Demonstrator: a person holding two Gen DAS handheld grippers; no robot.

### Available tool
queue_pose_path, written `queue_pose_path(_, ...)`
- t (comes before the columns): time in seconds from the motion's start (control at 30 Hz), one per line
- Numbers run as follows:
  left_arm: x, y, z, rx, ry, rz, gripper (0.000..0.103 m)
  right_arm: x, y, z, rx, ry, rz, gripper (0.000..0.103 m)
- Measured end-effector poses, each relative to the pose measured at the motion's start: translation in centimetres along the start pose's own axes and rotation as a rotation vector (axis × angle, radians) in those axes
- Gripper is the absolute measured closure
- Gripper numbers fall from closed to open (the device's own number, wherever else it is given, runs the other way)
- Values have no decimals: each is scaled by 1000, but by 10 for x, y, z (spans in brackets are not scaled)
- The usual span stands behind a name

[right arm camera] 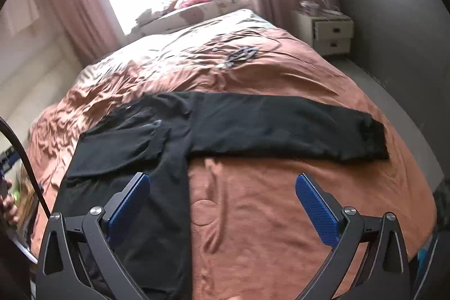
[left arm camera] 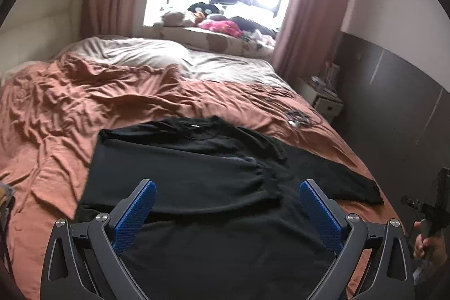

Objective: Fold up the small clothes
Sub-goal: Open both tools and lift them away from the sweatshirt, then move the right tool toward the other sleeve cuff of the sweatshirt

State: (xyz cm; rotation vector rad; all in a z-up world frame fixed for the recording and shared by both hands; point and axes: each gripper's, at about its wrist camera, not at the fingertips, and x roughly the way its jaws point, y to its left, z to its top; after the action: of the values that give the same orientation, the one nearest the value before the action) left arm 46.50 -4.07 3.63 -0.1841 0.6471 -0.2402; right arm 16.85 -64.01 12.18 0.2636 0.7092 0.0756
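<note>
Black long-sleeved shirt [left arm camera: 197, 167] spread flat on the rust-orange bedspread [left arm camera: 56, 108], near the foot of the bed. One sleeve folded in across the body; the other sleeve [right arm camera: 295, 125] stretched straight out to the right over the bedspread. Left gripper [left arm camera: 227, 210] above the shirt's body, blue pads wide apart, gripping nothing. Right gripper [right arm camera: 222, 204] likewise spread wide and empty, over bare cover just beside the shirt's edge. Tangle of cable [right arm camera: 239, 55] farther up the bed, well apart from the shirt
</note>
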Motion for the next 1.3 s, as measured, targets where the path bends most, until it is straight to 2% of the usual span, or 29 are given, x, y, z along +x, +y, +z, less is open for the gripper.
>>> queue_pose_path(0.2, 20, -39, -1, 56, 41, -28, 0, -8, -46, -3, 98, -4, -1, 0)
queue_pose_path(0.3, 33, -50, -2, 59, 58, -64, 0, -11, -69, -5, 138, -6, -34, 0)
queue_pose_path(0.37, 45, -58, -3, 61, 75, -78, 0, -10, -83, -6, 160, -2, -48, 4)
queue_pose_path(0.43, 56, -65, -5, 61, 88, -80, 0, -6, -99, -8, 195, 11, -48, 13)
queue_pose_path(0.67, 96, -86, -15, 66, 143, -96, 1, 14, -159, -9, 341, 21, -49, 20)
queue_pose_path(0.77, 113, -92, -19, 63, 164, -101, 1, 26, -180, -11, 403, 21, -51, 26)
queue_pose_path(1.03, 157, -103, -27, 52, 218, -108, 1, 67, -224, -12, 547, 34, -28, 51)
queue_pose_path(1.2, 179, -109, -33, 52, 249, -115, 2, 92, -249, -10, 657, 11, -6, 60)
queue_pose_path(1.3, 193, -110, -35, 53, 263, -114, 5, 107, -255, -9, 680, 22, -29, 61)
